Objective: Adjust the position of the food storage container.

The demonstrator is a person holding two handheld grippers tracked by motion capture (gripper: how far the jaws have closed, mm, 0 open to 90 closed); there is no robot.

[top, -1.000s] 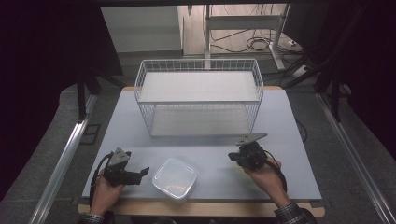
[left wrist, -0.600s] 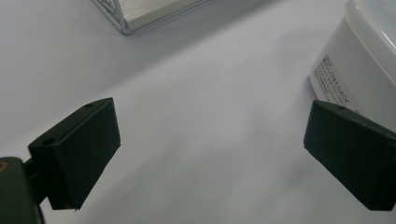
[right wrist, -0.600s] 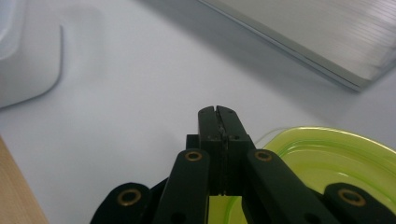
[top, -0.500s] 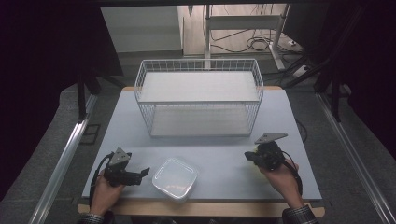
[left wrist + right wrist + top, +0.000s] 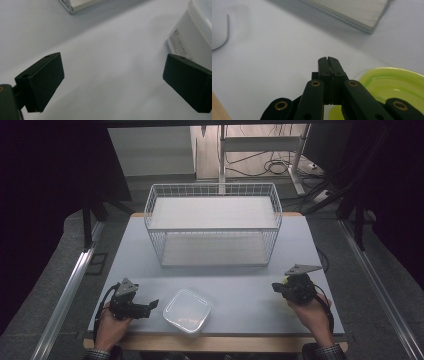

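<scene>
A clear, lidless plastic container (image 5: 187,310) sits near the table's front edge; its white wall (image 5: 192,32) shows in the left gripper view. Just left of it, my left gripper (image 5: 150,307) rests low over the table, jaws wide open (image 5: 112,82) with bare table between them. My right gripper (image 5: 276,287) is at the front right, and its jaws (image 5: 328,58) are pressed together with nothing visible between them. A yellow-green round lid (image 5: 397,85) lies on the table under and beside that gripper, showing as a small yellow patch (image 5: 285,281) in the high view.
A white wire basket (image 5: 212,220) with a pale board as its floor stands at the middle back of the white table (image 5: 250,285). One corner of its base (image 5: 352,10) lies ahead of the right gripper. The table's wooden front edge (image 5: 210,342) runs below both hands.
My right hand has carried its shut gripper to the right, away from the clear container. The left hand and the container have stayed put.
</scene>
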